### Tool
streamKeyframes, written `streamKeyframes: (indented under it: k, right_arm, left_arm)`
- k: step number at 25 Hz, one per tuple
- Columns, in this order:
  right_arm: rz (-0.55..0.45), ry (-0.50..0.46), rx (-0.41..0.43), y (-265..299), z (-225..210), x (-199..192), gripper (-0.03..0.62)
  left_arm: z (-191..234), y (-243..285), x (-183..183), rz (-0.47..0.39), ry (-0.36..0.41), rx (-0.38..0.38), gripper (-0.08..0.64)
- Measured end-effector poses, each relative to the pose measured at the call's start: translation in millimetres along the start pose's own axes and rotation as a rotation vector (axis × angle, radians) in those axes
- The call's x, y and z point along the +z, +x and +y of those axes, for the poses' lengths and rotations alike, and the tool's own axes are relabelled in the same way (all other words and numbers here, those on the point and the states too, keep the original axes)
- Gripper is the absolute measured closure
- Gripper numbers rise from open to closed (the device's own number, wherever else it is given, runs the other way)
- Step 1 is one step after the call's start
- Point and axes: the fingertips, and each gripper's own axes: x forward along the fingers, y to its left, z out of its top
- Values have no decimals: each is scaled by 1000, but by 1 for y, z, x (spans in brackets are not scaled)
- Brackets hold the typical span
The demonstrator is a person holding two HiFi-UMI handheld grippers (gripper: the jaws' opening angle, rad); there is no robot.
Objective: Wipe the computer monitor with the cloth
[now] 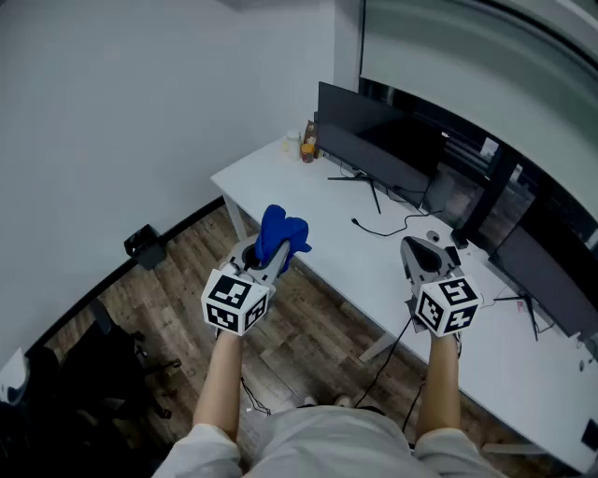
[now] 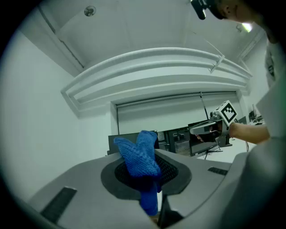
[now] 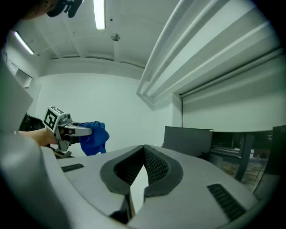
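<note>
The soft, light cloth [image 1: 282, 233], pinched low by the left tool [image 1: 269, 259], flops bunched above as a likely wiping face, while the right tool [image 3: 144, 151] sits pressed together, empty.

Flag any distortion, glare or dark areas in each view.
Head view: evenly lit and sharp, straight lines bowed near the edges, lower-left corner murky. Left gripper view: heavy fisheye with black corners, glare at top right, blue cloth crisp. Right gripper view: same black corners, ceiling strip light blown out.

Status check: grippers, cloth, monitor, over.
Left gripper shut on cloth, well off the monitor. Right gripper shut, empty. Nothing in the way.
</note>
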Motion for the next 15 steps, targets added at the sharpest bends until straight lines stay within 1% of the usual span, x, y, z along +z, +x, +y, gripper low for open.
streamKeyframes:
  k: [3, 7, 8, 9, 12, 13, 15]
  right_arm:
    - [-9, 3, -16, 12, 2, -1, 580]
    - [-2, -4, -94, 23, -4, -6, 580]
    - [-4, 8, -102, 26, -7, -6, 580]
    - [-12, 34, -98, 29, -11, -6, 580]
    - [-48, 135, -45, 40, -20, -5, 580]
    - [-51, 148, -41, 46, -24, -6, 580]
    - [-45, 144, -51, 59, -35, -8, 580]
  left_arm:
    - [11, 2, -8, 0, -3, 0, 485]
    - [25, 6, -26, 16, -34, -1, 485]
    - [29, 9, -30, 21, -43, -1, 485]
    - [32, 12, -34, 26, -52, -2, 485]
    - [42, 29, -43, 36, -67, -14, 484]
    - [46, 35, -45, 38, -68, -18, 483]
    - [55, 51, -50, 43, -66, -28, 483]
